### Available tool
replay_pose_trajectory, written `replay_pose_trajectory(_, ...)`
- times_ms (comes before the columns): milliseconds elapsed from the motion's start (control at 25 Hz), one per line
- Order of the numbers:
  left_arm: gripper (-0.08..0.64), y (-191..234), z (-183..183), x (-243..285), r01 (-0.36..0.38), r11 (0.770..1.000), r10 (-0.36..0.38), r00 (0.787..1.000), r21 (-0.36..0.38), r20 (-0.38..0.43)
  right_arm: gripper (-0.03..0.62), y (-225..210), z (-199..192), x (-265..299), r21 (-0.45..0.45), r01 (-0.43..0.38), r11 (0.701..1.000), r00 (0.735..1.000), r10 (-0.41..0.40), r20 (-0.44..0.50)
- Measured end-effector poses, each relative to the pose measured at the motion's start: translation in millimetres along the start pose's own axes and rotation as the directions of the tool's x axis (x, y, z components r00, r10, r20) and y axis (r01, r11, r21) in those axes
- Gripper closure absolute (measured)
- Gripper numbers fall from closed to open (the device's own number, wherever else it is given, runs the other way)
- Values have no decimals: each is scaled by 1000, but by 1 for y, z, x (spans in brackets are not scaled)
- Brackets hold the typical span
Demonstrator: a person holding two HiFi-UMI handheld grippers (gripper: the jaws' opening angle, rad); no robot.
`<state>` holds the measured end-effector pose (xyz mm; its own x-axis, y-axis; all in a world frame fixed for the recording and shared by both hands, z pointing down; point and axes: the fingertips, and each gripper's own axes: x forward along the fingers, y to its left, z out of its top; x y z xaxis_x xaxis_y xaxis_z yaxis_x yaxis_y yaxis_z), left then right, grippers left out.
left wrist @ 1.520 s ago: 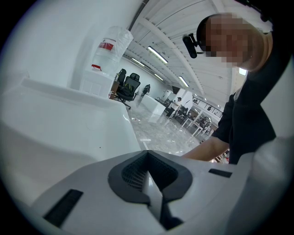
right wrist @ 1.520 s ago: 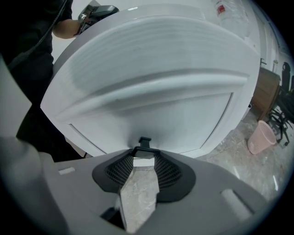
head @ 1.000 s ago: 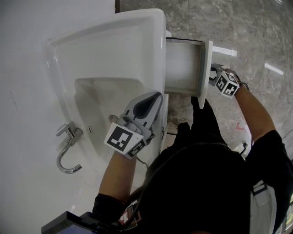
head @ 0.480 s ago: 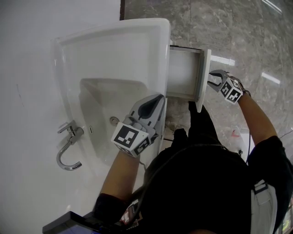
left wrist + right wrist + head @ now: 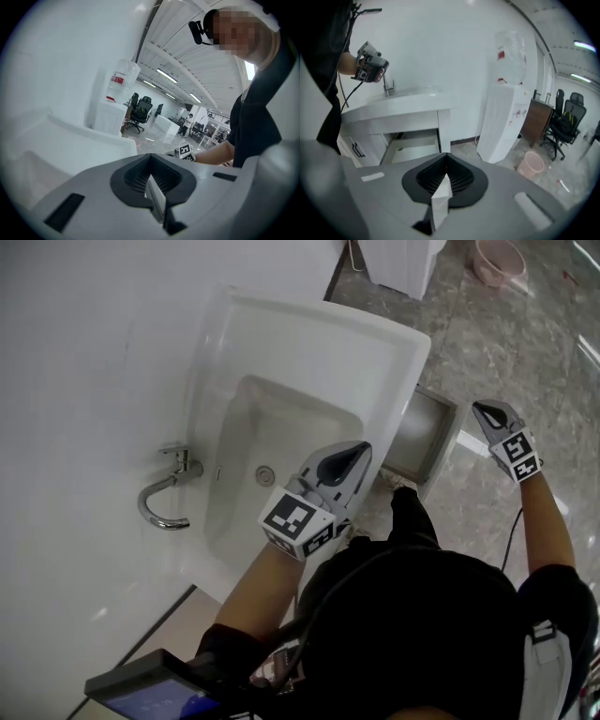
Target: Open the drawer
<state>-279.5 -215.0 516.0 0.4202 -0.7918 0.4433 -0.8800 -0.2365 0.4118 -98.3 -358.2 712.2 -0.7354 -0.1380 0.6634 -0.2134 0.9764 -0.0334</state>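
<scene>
The grey stone floor (image 5: pixel 525 343) takes up the right side of your head view. Next to it the white washbasin (image 5: pixel 309 362) forms the surface against the wall. A tall water dispenser (image 5: pixel 506 98) stands on the floor past the end of the cabinet.

The drawer (image 5: pixel 427 435) is open, sticking out from under the basin's right-hand edge with its front panel facing the floor.

Your left tongs (image 5: pixel 356 454) hang over the basin's near rim, closed, with nothing between them. Your right tongs (image 5: pixel 483 411) are also closed and empty, near the drawer's front but not touching it.

The chrome tap (image 5: pixel 183 465) curves out from the basin's back ledge. A small dark mark on the neighbouring cabinet door is probably a handle (image 5: pixel 357 150), though it is too small to be sure.
</scene>
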Motion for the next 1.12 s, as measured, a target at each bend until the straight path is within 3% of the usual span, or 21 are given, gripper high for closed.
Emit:
replay_pose_trajectory(120, 565, 3, 19, -33, -56, 998, 57, 997, -6, 55, 592, -2, 67, -4, -58, -19, 998, 998, 23, 65)
replay_pose_trajectory(320, 565, 6, 37, -106, -139, 990, 139, 981, -10, 137, 592, 34, 153, -2, -154, -53, 987, 991, 70, 110)
replay_pose_trajectory(480, 565, 15, 48, -186, -262, 965, 260, 935, -24, 243, 592, 80, 230, 21, -264, -111, 958, 978, 153, 145)
replay_pose_trajectory(640, 565, 12, 39, -279, -339, 939, 338, 893, -52, 295, 592, 156, 281, 25, -312, -160, 937, 966, 214, 147)
replay_pose_trajectory(760, 565, 15, 26, -349, -410, 908, 414, 849, -85, 328, 592, 219, 321, 33, -348, -211, 913, 950, 276, 148)
replay_pose_trajectory(1120, 565, 9, -18, -527, -573, 794, 598, 677, -203, 429, 592, 395, 428, 42, -469, -331, 819, 882, 445, 154)
